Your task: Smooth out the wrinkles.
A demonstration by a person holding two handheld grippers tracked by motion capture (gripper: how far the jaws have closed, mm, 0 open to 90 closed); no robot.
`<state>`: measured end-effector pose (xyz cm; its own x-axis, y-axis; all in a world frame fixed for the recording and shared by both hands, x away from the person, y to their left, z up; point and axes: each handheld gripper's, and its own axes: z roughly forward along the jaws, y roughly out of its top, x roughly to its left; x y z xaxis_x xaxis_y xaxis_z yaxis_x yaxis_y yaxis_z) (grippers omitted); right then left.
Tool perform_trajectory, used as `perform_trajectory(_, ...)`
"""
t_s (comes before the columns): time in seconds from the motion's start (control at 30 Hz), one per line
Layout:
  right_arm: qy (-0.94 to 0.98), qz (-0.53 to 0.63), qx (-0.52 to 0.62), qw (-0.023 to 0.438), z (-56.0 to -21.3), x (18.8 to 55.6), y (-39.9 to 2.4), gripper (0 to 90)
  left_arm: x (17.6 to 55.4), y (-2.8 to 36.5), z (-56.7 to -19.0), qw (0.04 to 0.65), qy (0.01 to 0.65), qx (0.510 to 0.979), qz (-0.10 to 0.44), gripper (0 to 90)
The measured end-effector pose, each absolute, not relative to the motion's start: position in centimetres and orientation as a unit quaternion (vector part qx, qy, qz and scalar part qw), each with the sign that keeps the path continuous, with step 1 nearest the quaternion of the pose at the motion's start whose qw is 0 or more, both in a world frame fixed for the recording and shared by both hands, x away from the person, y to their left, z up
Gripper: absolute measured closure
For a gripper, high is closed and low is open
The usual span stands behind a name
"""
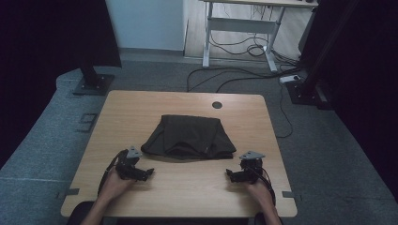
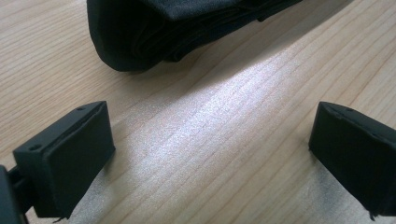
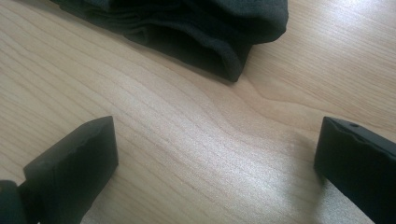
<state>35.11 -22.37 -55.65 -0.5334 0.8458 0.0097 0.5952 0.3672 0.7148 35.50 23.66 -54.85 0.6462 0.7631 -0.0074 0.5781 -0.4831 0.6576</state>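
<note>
High view, folded cloth (image 1: 190,137) (dark), table (image 1: 141,112)

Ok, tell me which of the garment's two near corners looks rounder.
The near left corner, ahead of the left gripper, is a rounded bulge; the right one folds more squarely.

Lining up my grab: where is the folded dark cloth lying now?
In the high view the folded dark cloth lies mid-table on the light wooden table, ahead of and between the left gripper and right gripper, touching neither.
</note>
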Motion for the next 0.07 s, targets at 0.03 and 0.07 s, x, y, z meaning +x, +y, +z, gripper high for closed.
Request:
perform_trajectory(0.03, 0.806, 0.342, 0.446, 0.184, -55.67, 35.10, -22.39, 0.0, 35.52, 23.67, -54.84, 0.320, 0.395, 0.849, 0.145, 0.0)
perform_trajectory(0.07, 0.806, 0.342, 0.447, 0.183, -55.66, 35.11, -22.38, 0.0, 35.52, 23.67, -54.84, 0.319, 0.395, 0.849, 0.144, 0.0)
